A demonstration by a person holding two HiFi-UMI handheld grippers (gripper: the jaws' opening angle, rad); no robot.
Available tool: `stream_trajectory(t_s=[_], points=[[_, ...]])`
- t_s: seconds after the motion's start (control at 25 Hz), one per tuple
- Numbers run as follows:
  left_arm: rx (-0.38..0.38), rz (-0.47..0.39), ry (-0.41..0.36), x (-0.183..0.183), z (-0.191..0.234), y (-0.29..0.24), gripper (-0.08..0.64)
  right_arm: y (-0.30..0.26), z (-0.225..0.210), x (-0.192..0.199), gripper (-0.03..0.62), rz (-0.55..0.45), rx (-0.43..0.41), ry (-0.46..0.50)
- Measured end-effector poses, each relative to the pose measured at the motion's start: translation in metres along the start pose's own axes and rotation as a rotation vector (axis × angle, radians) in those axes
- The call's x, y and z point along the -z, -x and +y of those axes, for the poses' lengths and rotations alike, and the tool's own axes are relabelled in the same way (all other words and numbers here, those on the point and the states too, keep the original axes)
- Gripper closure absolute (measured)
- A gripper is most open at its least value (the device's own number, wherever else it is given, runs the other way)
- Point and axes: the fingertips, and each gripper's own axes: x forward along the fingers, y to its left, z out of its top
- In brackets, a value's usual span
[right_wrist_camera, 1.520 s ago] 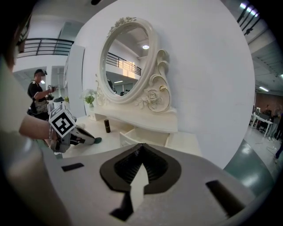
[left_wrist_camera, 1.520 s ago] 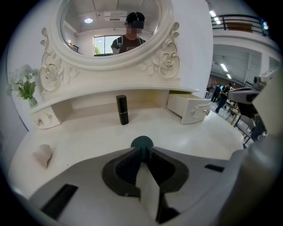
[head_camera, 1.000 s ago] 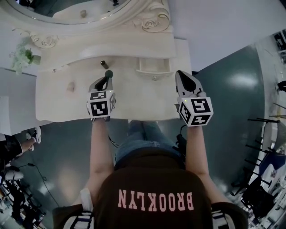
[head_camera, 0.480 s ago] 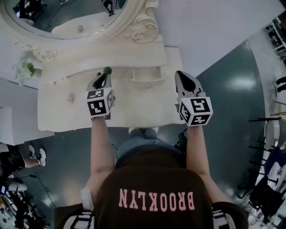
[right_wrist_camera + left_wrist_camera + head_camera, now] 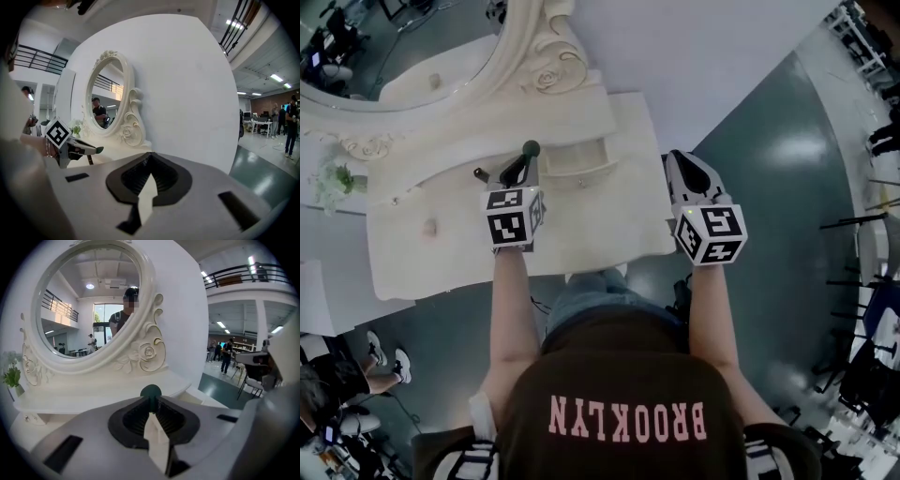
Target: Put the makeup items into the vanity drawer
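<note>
My left gripper (image 5: pixel 525 159) is shut on a dark green makeup item (image 5: pixel 530 147) whose round tip sticks out past the jaws. It hangs over the white vanity top (image 5: pixel 581 225), just left of the small drawer (image 5: pixel 578 171), which stands pulled out. In the left gripper view the green tip (image 5: pixel 151 391) shows between the shut fingers of my left gripper (image 5: pixel 151 401). A small dark brown item (image 5: pixel 480 174) stands on the vanity left of that gripper. My right gripper (image 5: pixel 675 157) is shut and empty at the vanity's right edge; in its own view my right gripper (image 5: pixel 149 159) holds nothing.
An ornate oval mirror (image 5: pixel 441 56) rises behind the vanity top. A small beige item (image 5: pixel 429 226) lies at the left, and a potted plant (image 5: pixel 336 178) stands at the far left. A white wall (image 5: pixel 722 56) runs behind; dark floor (image 5: pixel 787 187) lies to the right.
Both grippers have shifted right along the vanity. My left gripper, still holding the green item, now sits closer to the drawer. My right gripper has reached the vanity's right edge.
</note>
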Motion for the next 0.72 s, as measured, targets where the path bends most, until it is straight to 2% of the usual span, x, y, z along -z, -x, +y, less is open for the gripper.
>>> stream_trajectory(t_s=[0.44,0.72], points=[[0.173,0.025,-0.093,-0.002,-0.081,-0.035,0.522,0.032,-0.045,0.031,0.600,0.046,0.103,-0.039],[0.208,0.052,-0.113,0.005,-0.111,-0.052,0.520,0.049,-0.066,0.046,0.600,0.070,0.149,-0.063]])
